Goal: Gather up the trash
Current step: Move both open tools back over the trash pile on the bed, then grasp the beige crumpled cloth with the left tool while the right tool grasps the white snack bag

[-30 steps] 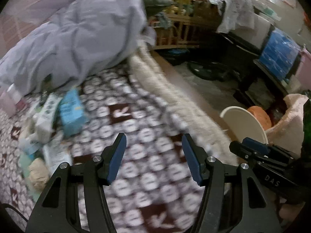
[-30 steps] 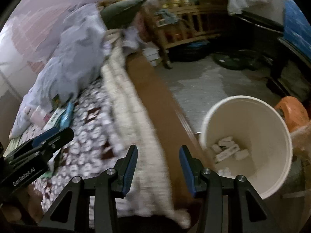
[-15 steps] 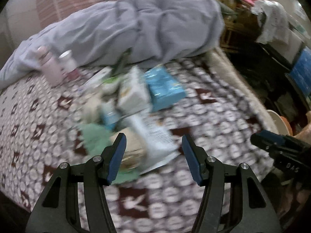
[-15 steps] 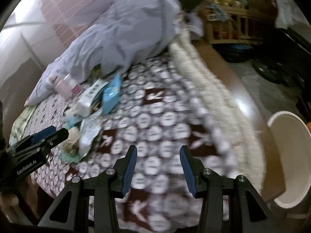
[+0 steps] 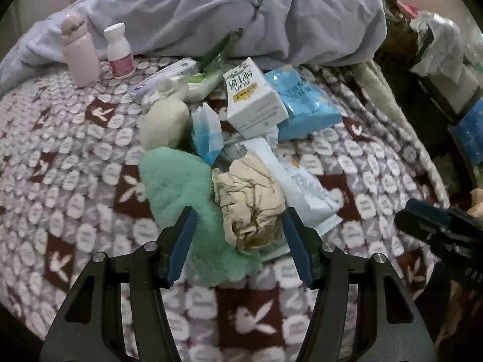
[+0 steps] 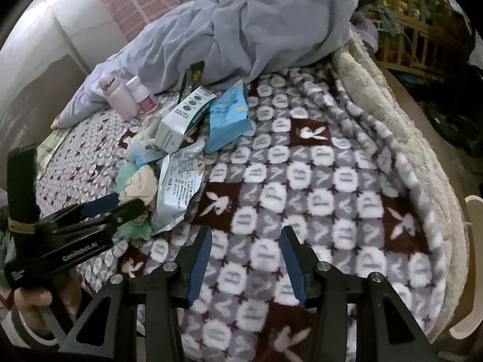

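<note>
On patterned blanket [image 5: 75,181]: two bottles [image 5: 81,51], one carton [image 5: 253,96].

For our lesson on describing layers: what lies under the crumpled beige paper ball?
The crumpled beige paper ball rests on a green fluffy cloth and a white printed wrapper. Whatever lies directly beneath it is covered.

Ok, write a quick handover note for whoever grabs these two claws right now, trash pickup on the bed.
Left claw: open, empty, poised over the crumpled beige paper beside the green fuzzy cloth.
Right claw: open, empty, above bare blanket.
Trash pile mid-bed: white carton, blue packet, white wrapper, small blue pack. Pink bottle and white bottle stand behind it.
White bin sits off the bed's right edge.
Done: nothing in hand at this moment.
Left: pick up the pile and bin it, probably the beige paper first.
</note>
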### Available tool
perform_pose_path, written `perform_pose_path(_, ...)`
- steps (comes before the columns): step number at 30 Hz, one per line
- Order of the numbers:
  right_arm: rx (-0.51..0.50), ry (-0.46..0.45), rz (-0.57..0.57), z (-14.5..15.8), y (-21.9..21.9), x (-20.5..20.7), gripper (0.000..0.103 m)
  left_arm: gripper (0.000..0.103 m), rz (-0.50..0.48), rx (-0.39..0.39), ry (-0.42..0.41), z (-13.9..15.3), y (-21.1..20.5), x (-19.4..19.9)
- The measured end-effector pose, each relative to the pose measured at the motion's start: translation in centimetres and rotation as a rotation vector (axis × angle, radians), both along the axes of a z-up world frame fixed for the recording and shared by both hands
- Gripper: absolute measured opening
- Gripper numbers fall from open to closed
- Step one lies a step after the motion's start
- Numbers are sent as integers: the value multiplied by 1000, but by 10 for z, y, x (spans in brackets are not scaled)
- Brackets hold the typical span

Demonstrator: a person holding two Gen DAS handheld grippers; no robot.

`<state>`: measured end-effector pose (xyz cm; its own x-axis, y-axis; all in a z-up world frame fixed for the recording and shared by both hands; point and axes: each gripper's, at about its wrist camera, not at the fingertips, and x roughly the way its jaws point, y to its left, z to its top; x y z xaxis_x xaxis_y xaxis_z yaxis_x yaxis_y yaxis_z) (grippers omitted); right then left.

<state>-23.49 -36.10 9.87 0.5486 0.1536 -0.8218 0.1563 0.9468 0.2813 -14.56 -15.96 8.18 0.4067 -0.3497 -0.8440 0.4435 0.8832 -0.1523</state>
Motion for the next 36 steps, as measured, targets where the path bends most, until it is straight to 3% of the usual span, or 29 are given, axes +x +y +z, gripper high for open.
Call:
perform_pose_path(1, 1, 2, 2, -1, 1, 3, 45, 55, -1, -31, -3, 1, 2, 1)
perform_pose_path(2, 4, 3, 4, -1, 3, 5, 46, 38, -2, -49, -4, 2, 4, 3)
perform_pose_path(4, 15, 7, 12, -3, 6, 12, 46, 15, -10, -62, 16, 4, 8, 7)
perform_pose_path(6, 27, 11, 25, -4, 11, 19, 46, 15, -8, -111, 50, 9, 18, 11)
perform_pose_path(10, 50, 7, 73, -8, 28, 39, 49, 13, 9, -131, 8, 29, 39, 10)
perform_pose_path(14, 82, 10, 126, -17, 49, 63, 63, 13, 34, -113, -57, 45, 57, 12)
perform_pose_path(22, 54, 78, 173, -50, 80, 109, 64, 13, 49, -97, -61, 37, 66, 13)
perform_pose_path(25, 36, 41, 174, -47, 78, 104, 49, 13, 43, -103, -50, 33, 63, 13)
perform_pose_path(27, 48, 29, 178, -43, 74, 97, 45, 13, 41, -116, -46, 35, 64, 13)
perform_pose_path(36, 35, -47, 126, -7, 40, 47, 42, 11, 15, -185, -59, 61, 63, -1)
